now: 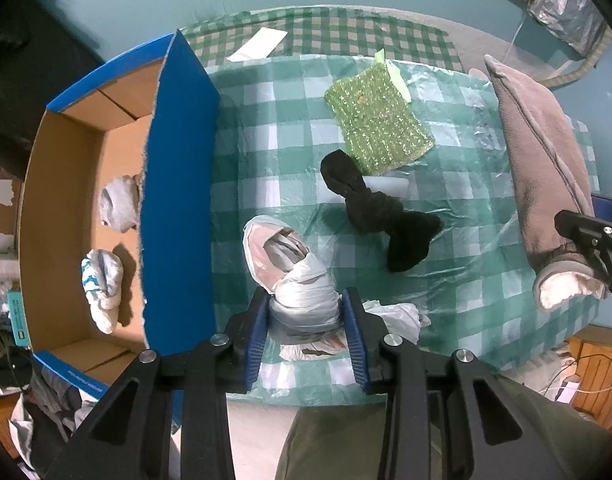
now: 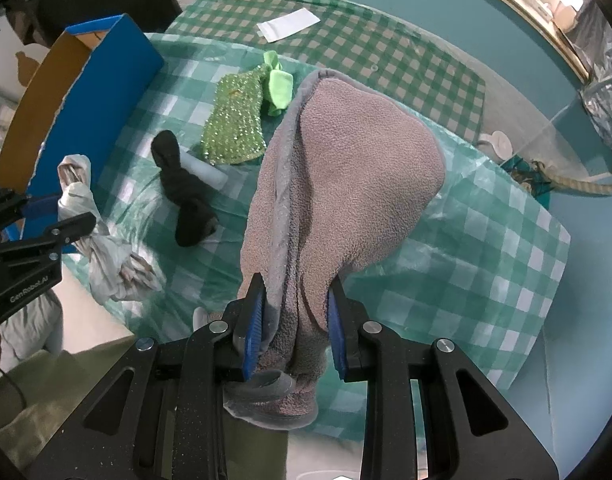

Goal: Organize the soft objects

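Two soft things were in hand at once, and the step looked like the carry from the table (image 1: 290, 128) toward the blue cardboard box (image 1: 178, 184) at the left. The left hand-held gripper (image 1: 306, 322) pointed down with its blue pads pressed on either side of a knotted grey-white plastic bag (image 1: 302, 292); the jaws stood narrowly apart, filled by the bag's waist, and the bag's open mouth hung toward the far side. From the right wrist view the same bag (image 2: 86, 216) dangled just clear of the near left edge of the table, close to the box wall.

The right hand-held gripper (image 2: 296, 316) also pointed down and was closed to a small gap on the near end of a grey fleece cloth (image 2: 345, 176), which draped away from it over the checked plastic table cover; whether the far end rested on the table or hung free could not be told.

Two bundled light items (image 1: 106, 280) already lay inside the box. On the table remained a knotted black sock (image 1: 377, 216) near the middle, with a green sparkly cloth (image 1: 377, 120) just beyond it, and a white paper slip (image 1: 258, 44) at the far edge.

By my reading, the next move called for swinging the bag left over the box wall, high enough to clear the rim, before letting go; the fleece, being large and floppy, would likely need gathering or folding first.
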